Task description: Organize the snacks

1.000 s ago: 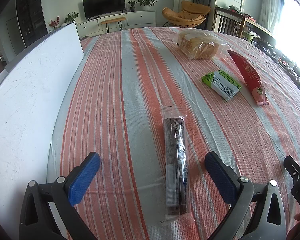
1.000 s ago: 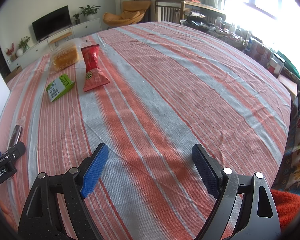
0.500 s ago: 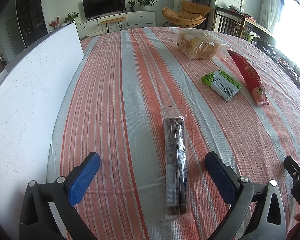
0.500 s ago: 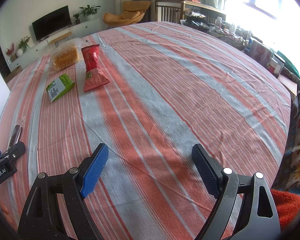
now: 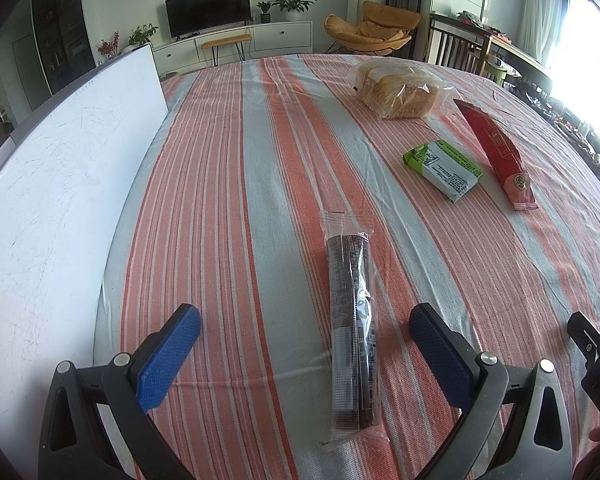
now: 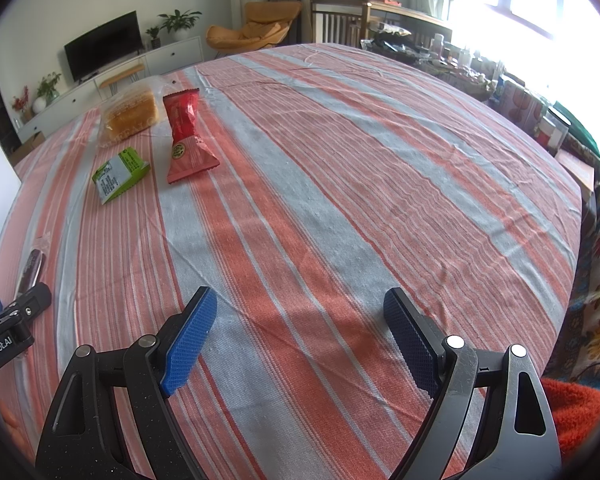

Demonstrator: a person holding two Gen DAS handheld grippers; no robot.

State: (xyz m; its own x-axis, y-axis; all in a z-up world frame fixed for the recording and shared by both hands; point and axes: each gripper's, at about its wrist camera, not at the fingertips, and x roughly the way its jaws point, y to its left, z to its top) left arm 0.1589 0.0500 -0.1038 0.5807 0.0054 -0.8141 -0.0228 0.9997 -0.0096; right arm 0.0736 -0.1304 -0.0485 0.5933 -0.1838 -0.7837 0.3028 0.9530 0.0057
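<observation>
A long dark cookie pack in clear wrap (image 5: 352,320) lies on the striped tablecloth, its near end between the open fingers of my left gripper (image 5: 305,322); it also shows in the right wrist view (image 6: 30,270). Farther off lie a green-and-white packet (image 5: 444,170) (image 6: 118,174), a red snack bag (image 5: 496,152) (image 6: 186,136) and a bagged bread loaf (image 5: 400,88) (image 6: 130,114). My right gripper (image 6: 300,318) is open and empty over bare cloth, right of the left gripper.
A white board (image 5: 52,200) lies along the table's left side. The table's right edge (image 6: 576,240) drops to a patterned sofa and boxes. Chairs and a TV stand are beyond the far edge.
</observation>
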